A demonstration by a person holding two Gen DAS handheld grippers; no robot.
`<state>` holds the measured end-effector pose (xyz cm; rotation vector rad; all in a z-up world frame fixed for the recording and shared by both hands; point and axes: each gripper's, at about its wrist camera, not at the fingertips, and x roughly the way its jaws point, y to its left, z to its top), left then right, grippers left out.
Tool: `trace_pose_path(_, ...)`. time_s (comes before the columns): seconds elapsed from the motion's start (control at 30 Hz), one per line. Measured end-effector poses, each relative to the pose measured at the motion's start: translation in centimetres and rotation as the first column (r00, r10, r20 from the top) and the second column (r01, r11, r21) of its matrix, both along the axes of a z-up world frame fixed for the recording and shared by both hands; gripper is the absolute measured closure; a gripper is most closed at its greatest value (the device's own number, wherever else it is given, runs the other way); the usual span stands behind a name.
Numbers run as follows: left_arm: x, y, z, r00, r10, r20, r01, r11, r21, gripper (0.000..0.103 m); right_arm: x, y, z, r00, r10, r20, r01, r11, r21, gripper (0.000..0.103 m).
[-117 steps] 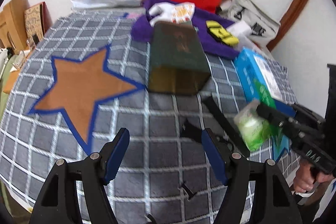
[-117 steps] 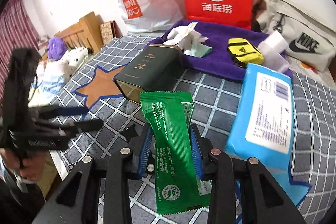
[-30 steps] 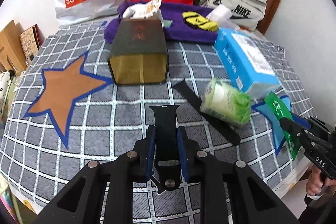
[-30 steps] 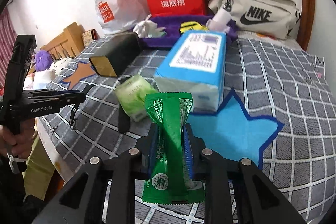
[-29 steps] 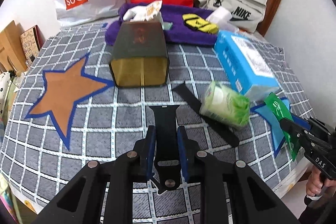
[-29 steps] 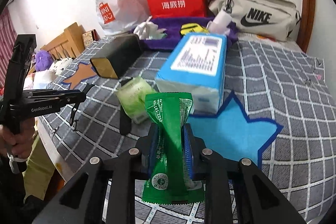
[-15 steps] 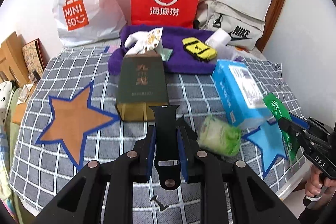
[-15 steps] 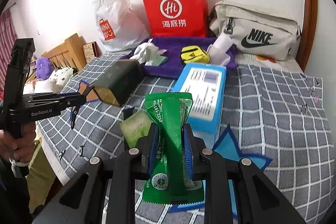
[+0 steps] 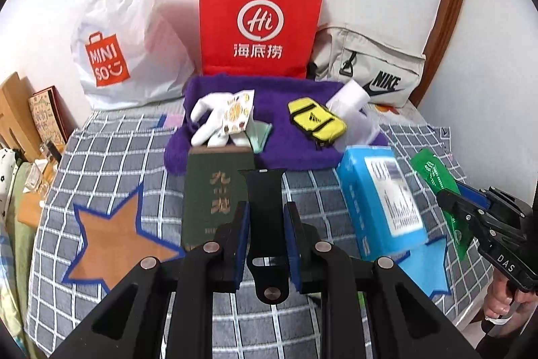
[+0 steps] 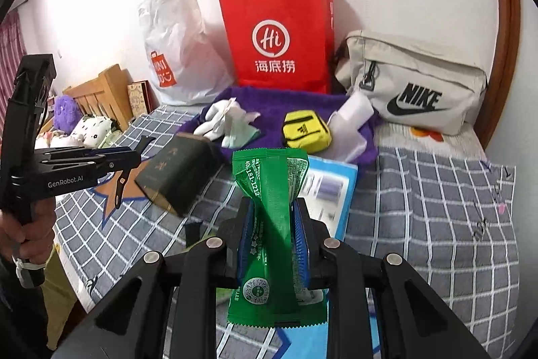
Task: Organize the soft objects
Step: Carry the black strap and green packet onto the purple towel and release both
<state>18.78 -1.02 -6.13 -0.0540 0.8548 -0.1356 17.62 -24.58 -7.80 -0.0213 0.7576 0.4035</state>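
Black strap point(image 9: 265, 207): clamped upright in your left gripper point(image 9: 266, 236) — held above the bed
Green packet point(image 10: 274, 224): pinched in your right gripper point(image 10: 273, 241), also held off the bed
Below: dark green tin point(image 9: 215, 194), blue tissue pack point(image 9: 380, 201) on checked cover point(image 9: 111, 157)
Behind: purple towel point(image 9: 285, 110) — red bag point(image 9: 259, 19) at wall

Green sachet point(image 10: 274, 224) between clamped jaws

On the bed point(image 9: 101, 164), the tin point(image 9: 215, 190) lies left of the wipes pack point(image 9: 380, 194); behind both, a towel point(image 9: 285, 110) carries a pouch point(image 9: 316, 120).
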Motion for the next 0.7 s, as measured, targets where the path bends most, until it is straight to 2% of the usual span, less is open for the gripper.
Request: trace_pose_path(0.7,7.9,0.1,1.5,1.0,0.005,0.025,-0.005,1.0,-0.004,0.083,8.8,-0.1,1.4,0.999,-0.035,0.021,0.035,0.999,0.009,0.079)
